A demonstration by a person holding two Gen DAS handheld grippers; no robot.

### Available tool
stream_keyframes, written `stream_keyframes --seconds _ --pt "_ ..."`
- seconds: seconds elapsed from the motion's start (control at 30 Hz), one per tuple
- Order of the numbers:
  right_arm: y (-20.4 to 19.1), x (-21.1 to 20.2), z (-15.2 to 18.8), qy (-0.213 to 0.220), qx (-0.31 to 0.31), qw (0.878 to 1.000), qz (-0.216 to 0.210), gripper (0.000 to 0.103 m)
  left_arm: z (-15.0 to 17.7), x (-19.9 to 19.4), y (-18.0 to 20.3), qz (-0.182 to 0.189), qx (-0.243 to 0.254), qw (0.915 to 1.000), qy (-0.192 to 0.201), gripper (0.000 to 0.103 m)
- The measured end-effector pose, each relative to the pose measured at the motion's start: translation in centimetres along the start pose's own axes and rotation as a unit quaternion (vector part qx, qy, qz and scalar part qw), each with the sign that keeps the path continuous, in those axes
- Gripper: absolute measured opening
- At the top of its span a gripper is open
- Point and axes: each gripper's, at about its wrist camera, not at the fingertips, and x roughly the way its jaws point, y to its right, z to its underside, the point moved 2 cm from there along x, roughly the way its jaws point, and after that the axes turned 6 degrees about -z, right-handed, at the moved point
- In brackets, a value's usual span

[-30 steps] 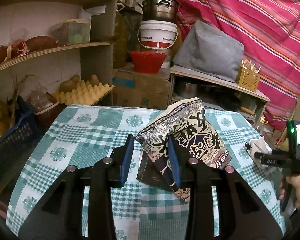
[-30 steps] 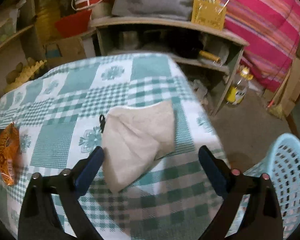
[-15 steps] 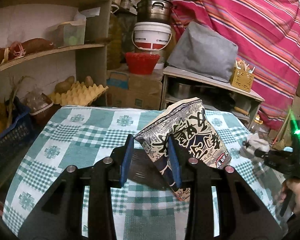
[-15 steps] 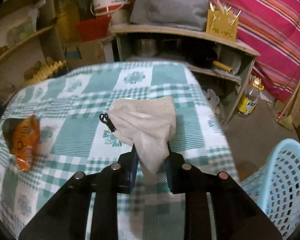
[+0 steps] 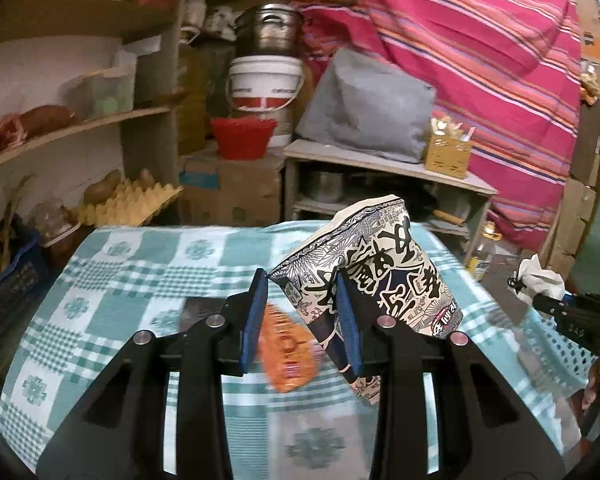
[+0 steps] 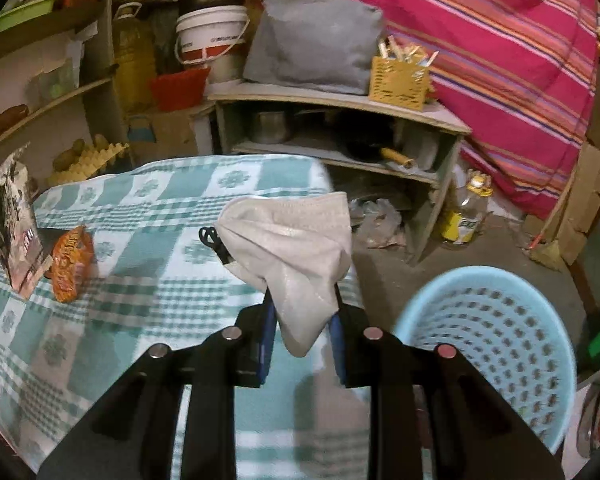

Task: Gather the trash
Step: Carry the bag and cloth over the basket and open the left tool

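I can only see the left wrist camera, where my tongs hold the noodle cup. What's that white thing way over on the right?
Observer: It's a white face mask with a black ear loop, pinched in the right tongs.
Child: Is it over the bin yet?
Observer: No. It hangs above the edge of the table. The blue basket stands on the floor to the right of it.
Child: Is there more trash around?
Observer: Some crumpled clear plastic lies on the floor at the foot of the shelf unit.
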Motion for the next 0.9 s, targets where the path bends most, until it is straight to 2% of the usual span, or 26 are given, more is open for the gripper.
stream_keyframes --seconds 0.5,0.7,0.9 --pt "12.0 -5.5 4.2 -0.001 0.039 0.996 0.08 0.024 0.6 -0.6 13.8 0.097 0.046 0.9943 0.004 0.033" --pt "16.5 -6.7 5.7 0.001 0.075 0.993 0.091 0.024 1.7 -0.4 19.7 0.129 0.068 0.9893 -0.004 0.033" --pt "19.4 -7.3 6.9 0.0 0.1 0.991 0.094 0.024 3.5 -0.2 25.5 0.165 0.096 0.9816 -0.012 0.033"
